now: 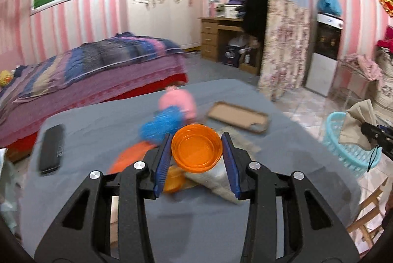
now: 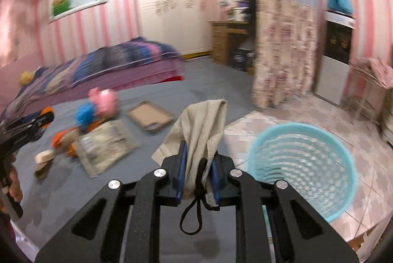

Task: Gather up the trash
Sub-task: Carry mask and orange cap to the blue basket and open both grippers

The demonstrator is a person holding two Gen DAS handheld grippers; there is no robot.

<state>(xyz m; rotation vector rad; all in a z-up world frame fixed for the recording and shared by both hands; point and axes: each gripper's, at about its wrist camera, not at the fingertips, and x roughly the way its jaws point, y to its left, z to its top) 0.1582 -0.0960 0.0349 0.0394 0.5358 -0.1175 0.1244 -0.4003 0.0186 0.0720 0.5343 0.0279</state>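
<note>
My left gripper (image 1: 197,140) is shut on an orange plastic bowl (image 1: 196,148), held above the grey table (image 1: 98,125). Under it lie a crumpled grey packet (image 1: 216,179) and orange scraps (image 1: 127,156). My right gripper (image 2: 197,152) is shut on a beige cloth bag with a black cord (image 2: 201,125), at the table's right edge beside the light blue basket (image 2: 304,169) on the floor. That basket also shows in the left wrist view (image 1: 348,147), with the bag (image 1: 358,125) in front of it.
On the table: a black remote (image 1: 51,148), a pink and blue plush toy (image 1: 172,113), a flat cardboard tray (image 1: 238,116), a grey packet (image 2: 105,145). A bed (image 1: 86,71) stands behind, a wooden chair (image 1: 368,213) at right on tiled floor.
</note>
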